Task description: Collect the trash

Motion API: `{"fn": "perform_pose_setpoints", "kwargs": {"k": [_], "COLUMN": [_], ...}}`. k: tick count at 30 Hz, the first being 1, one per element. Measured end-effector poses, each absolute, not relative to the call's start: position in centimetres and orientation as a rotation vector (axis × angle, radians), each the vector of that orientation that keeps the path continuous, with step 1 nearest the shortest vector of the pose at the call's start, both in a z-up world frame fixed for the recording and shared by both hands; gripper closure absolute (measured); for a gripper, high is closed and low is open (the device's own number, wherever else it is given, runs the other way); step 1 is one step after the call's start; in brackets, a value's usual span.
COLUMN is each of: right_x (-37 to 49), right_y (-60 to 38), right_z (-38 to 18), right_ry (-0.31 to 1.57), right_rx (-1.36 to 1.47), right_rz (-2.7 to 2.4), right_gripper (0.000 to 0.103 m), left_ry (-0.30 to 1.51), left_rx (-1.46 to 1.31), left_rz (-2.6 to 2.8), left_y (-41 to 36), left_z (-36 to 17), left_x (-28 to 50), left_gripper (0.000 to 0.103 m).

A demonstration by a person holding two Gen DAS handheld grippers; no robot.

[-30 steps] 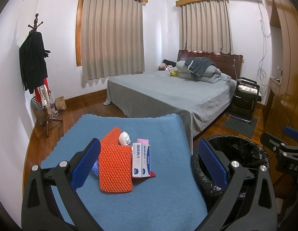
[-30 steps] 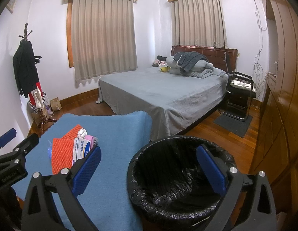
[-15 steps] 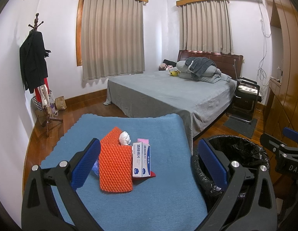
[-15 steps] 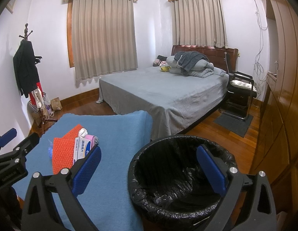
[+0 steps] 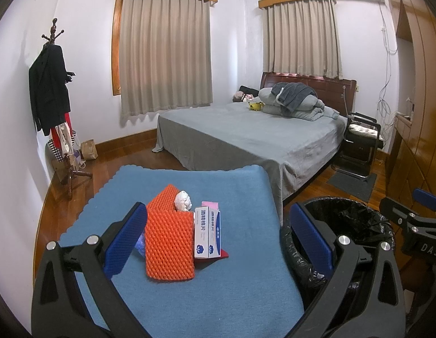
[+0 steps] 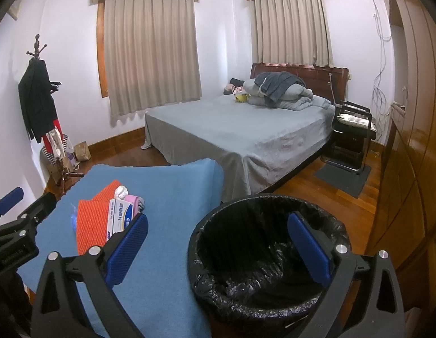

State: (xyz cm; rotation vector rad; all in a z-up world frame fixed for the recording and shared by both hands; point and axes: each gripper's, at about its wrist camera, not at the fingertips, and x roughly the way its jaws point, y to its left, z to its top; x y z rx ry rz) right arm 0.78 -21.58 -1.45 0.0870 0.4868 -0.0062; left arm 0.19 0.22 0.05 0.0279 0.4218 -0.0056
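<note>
A pile of trash lies on a blue-covered table (image 5: 189, 295): an orange foam net (image 5: 168, 242), a white and blue small box (image 5: 208, 233), a crumpled white tissue (image 5: 183, 201), a pink item (image 5: 210, 204) and a red scrap under the box. My left gripper (image 5: 218, 239) is open and empty, just in front of the pile. A black-lined trash bin (image 6: 263, 253) stands right of the table. My right gripper (image 6: 218, 248) is open and empty, above the bin's near rim. The pile also shows in the right wrist view (image 6: 105, 219).
A bed with a grey cover (image 5: 246, 138) stands beyond the table. A coat rack (image 5: 53, 107) with clothes is at the left wall. A black chair (image 5: 361, 140) and a wooden wardrobe (image 5: 415, 112) are at the right.
</note>
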Motion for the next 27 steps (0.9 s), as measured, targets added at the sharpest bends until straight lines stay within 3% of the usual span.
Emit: {"fn": "perform_pose_setpoints", "kwargs": {"k": [27], "right_x": [0.98], "right_y": [-21.24], "right_z": [-1.97], "right_ry": [0.492], "right_rx": [0.087], "right_rz": [-0.004], "right_gripper": [0.006], "left_ry": [0.425], "left_rx": [0.025], "left_rz": [-0.005], "left_y": [1.0], "left_z": [-0.66], "left_x": [0.54], "left_gripper": [0.005]}}
